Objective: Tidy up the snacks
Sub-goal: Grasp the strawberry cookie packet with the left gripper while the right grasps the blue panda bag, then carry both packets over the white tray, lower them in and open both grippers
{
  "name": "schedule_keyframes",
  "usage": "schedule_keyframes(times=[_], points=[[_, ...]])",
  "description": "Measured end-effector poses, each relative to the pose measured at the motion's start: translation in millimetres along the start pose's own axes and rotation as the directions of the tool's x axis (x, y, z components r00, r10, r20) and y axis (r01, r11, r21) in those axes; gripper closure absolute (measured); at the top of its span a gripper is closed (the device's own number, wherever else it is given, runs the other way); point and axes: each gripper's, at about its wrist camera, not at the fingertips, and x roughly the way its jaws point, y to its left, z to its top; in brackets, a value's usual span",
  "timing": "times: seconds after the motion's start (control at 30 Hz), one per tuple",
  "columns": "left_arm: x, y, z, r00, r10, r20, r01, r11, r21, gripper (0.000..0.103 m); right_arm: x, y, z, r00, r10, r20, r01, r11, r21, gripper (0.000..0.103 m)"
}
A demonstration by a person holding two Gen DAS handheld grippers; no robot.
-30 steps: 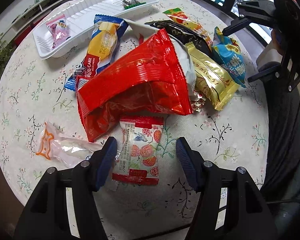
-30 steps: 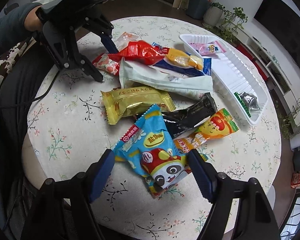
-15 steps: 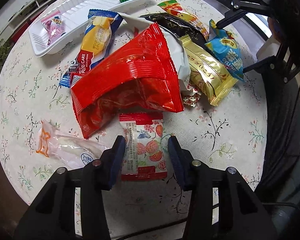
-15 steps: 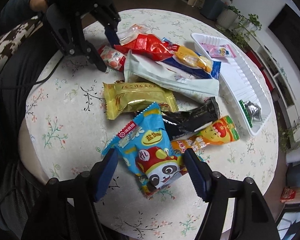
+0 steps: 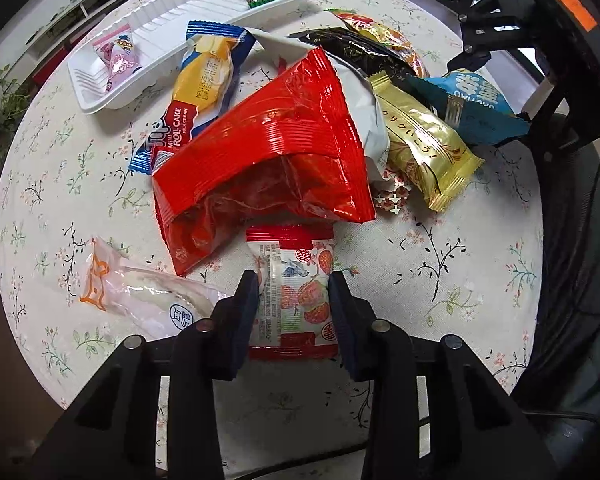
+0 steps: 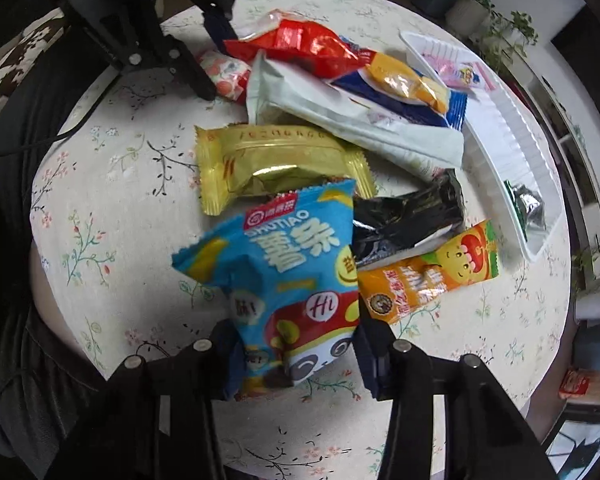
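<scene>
I have the left gripper [image 5: 293, 280] clamped on a small red-and-white packet [image 5: 294, 292] that lies flat near the table's [image 5: 460, 280] front edge, a finger pressed against each of its long sides. Just beyond it sits the big red bag [image 5: 268, 152], and a clear wrapper [image 5: 140, 292] lies beside my left finger. My right gripper [image 6: 296, 344] is squeezed on the blue panda bag [image 6: 284, 276], which stands tilted up off the table, overlapping the gold packet [image 6: 272, 160]. The orange packet [image 6: 428, 272] and black packet [image 6: 404, 216] lie just beside it. The white tray [image 6: 496, 128] runs along the far right edge.
</scene>
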Motion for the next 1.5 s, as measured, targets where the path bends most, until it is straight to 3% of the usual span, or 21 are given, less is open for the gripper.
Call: schedule_keyframes(times=[0.33,0.63,0.93,0.97,1.13,1.4,1.5], points=[[-8,-1,-18,1.000,-0.008,0.027,0.008,1.000,-0.016,0.072,-24,-2,-11,0.993,0.069,0.094,-0.081,0.989,0.127,0.060],[-29,-3,-53,0.993,-0.079,0.092,0.087,0.993,-0.085,0.072,-44,-4,-16,0.969,0.100,0.228,-0.147,0.969,0.201,0.060],[-68,10,-71,0.960,-0.162,0.229,0.205,0.963,-0.176,0.072,-59,-18,-24,0.927,0.093,0.363,-0.213,0.927,0.309,0.060],[-72,12,-71,0.963,-0.157,0.217,0.201,0.959,-0.199,0.072,-60,-22,-25,0.921,0.090,0.379,-0.225,0.917,0.329,0.060],[-91,24,-60,0.944,-0.177,0.278,0.242,0.945,-0.219,0.072,-64,-40,-32,0.898,0.056,0.437,-0.257,0.872,0.417,0.060],[-125,59,-34,0.918,-0.161,0.362,0.264,0.930,-0.257,0.072,-75,-85,-51,0.839,-0.028,0.543,-0.352,0.734,0.581,0.060],[-130,80,-16,0.909,-0.149,0.389,0.270,0.922,-0.277,0.072,-77,-104,-54,0.834,-0.073,0.547,-0.357,0.684,0.636,0.060]])
